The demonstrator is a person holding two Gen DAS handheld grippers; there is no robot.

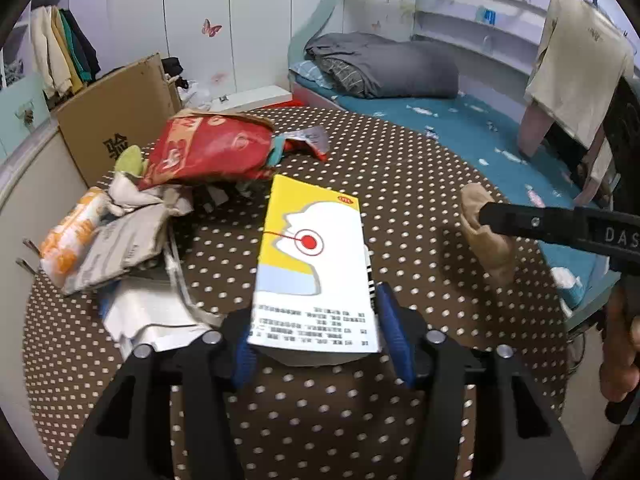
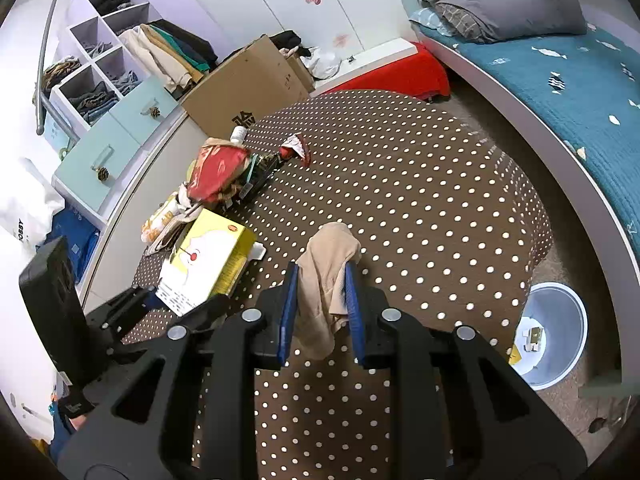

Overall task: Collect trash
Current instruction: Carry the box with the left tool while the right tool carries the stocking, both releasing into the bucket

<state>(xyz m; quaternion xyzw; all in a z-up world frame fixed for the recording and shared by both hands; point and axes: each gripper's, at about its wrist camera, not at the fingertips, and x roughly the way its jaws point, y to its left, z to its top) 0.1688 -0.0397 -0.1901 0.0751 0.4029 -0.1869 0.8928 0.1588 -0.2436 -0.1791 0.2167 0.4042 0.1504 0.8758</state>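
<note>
The left gripper [image 1: 316,344] clamped the near end of a yellow-and-white carton [image 1: 312,256] above the polka-dot worktop [image 1: 400,168]; it looked light but stiff, best pinched across its flat faces. The right gripper [image 2: 322,312] held a limp beige sock [image 2: 326,276], soft and likely to sag, so a mid-body pinch suited it. Farther off lay a red snack bag [image 1: 208,152] among crumpled wrappers. A pale bin [image 2: 554,336] stood on the floor beside the worktop.
</note>
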